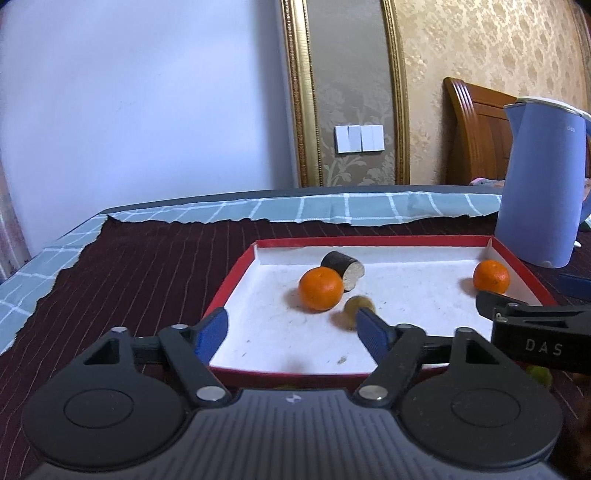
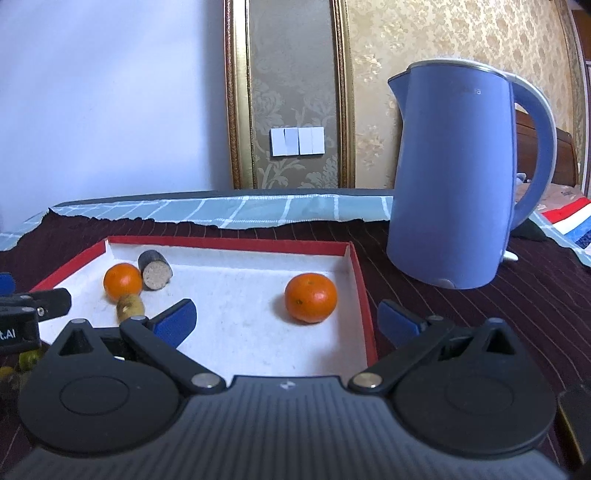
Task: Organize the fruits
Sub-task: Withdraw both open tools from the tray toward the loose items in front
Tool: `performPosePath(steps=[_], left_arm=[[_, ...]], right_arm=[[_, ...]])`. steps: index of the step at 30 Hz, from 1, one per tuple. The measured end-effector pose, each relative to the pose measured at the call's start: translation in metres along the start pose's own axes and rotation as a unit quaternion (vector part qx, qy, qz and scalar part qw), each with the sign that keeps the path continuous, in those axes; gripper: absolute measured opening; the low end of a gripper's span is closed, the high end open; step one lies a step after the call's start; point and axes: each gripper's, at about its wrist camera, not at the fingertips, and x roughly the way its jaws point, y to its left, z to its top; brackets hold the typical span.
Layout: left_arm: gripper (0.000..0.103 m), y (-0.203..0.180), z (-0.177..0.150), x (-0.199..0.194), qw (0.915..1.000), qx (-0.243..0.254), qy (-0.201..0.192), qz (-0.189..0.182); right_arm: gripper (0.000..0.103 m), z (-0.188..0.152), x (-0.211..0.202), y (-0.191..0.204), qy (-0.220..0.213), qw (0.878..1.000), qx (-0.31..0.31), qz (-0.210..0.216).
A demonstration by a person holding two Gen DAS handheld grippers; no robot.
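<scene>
Blue kettle handle shows whole only from the right wrist.

In the tray lie two oranges well apart; the kettle stands right, perhaps slightly behind.

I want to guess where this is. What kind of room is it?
Probably a bedroom at home. A wooden headboard stands by the patterned wallpaper, and a blue kettle sits on a cloth-covered table.

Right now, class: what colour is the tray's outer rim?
Red, with a white inside; the tray rim shows best in the right wrist view.
</scene>
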Motion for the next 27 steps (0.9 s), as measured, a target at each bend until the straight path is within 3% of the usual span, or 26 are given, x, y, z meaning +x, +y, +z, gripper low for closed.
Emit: performPosePath(steps=[10,22,27], left_arm=[[0.079,0.012,-0.019,-0.013,0.9999,-0.009,0.007,-0.006],[0.079,0.02,-0.043,-0.029,0.9999,-0.004,0.01,-0.008],[0.081,0.033,-0.053,-0.037,0.9994,-0.01,0.012,-0.03]], right_arm=[[0.103,-0.015,-0.026,0.009,0.009,0.998,-0.01,-0.059],[0.103,-0.031,-0.061,0.003,0.004,0.999,0.023,-0.027],[0.103,-0.037,-0.069,0.003,0.008,0.999,0.017,-0.026]])
